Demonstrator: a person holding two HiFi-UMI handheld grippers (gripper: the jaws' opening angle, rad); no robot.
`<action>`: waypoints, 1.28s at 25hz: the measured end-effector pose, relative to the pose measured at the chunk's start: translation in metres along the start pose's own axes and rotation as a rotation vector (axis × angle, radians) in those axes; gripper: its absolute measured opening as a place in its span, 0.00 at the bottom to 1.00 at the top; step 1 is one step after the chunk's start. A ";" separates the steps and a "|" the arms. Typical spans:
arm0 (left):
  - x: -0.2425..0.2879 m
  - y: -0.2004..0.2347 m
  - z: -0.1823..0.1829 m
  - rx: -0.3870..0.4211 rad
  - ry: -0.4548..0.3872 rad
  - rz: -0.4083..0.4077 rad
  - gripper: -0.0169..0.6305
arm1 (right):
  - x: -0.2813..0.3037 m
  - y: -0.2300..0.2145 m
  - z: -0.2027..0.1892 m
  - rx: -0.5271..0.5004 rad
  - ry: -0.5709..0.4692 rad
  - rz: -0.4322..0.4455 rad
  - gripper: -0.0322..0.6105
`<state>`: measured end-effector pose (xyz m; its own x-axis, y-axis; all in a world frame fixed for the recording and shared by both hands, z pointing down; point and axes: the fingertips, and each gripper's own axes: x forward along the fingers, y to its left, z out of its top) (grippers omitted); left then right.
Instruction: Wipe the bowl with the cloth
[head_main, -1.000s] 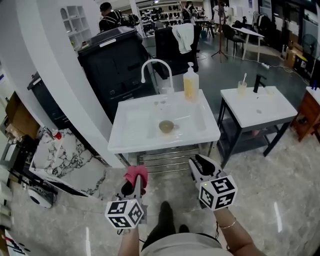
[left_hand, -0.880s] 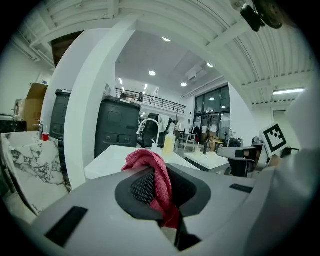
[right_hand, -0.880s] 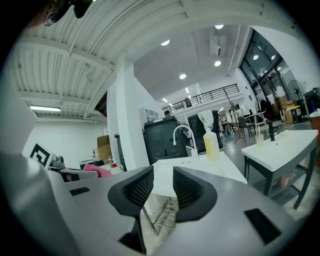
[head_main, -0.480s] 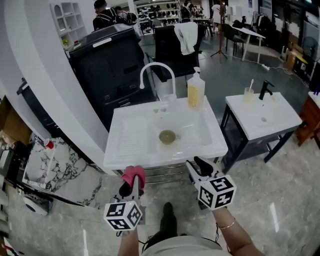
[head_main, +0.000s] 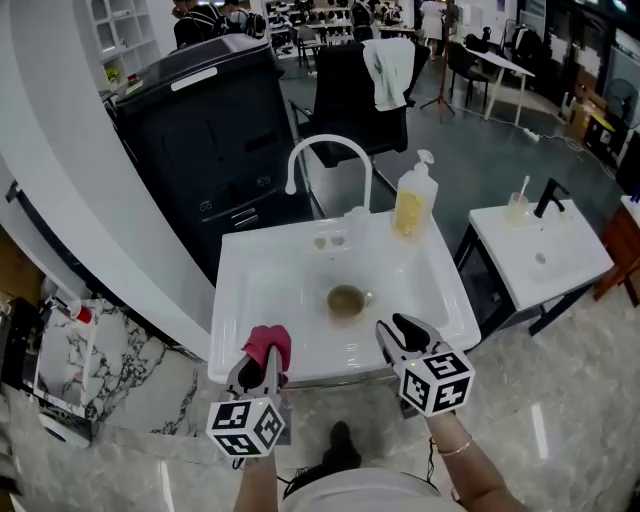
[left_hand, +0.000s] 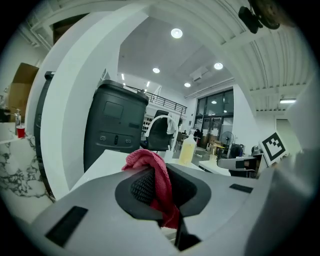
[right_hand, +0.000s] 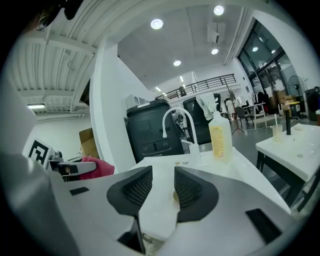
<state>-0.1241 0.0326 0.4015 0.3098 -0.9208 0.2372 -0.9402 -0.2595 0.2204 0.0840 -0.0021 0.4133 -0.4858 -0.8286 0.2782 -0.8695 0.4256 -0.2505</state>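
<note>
Hovering at front edge of white ceramic sink (head_main: 250, 300), left claw (left_hand: 159, 192) clamps crumpled red cloth (left_hand: 150, 162); right claw (right_hand: 161, 187) empty, jaws just opened wide, nothing between. Untouched mid-basin: small brownish round bowl (head_main: 346, 300). Wiping not started; reaching in, steadying bowl, wiping all remain.

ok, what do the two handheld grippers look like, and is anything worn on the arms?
The left gripper and right gripper both have grey bodies with black jaws and textured black pads. Each carries a white cube printed with black square markers. No cables show. There is a thin bracelet on the right wrist; no sleeves.
</note>
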 end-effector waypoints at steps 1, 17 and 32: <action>0.011 0.007 0.004 0.001 -0.001 -0.005 0.09 | 0.011 -0.003 0.003 0.000 0.002 -0.007 0.25; 0.099 0.065 0.030 -0.032 0.012 -0.091 0.09 | 0.116 -0.034 0.003 0.006 0.069 -0.133 0.25; 0.150 0.084 0.039 -0.040 0.030 -0.053 0.09 | 0.208 -0.099 -0.063 0.039 0.308 -0.147 0.30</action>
<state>-0.1622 -0.1386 0.4188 0.3640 -0.8966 0.2521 -0.9161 -0.2958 0.2706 0.0632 -0.1940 0.5539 -0.3644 -0.7287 0.5799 -0.9312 0.2906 -0.2201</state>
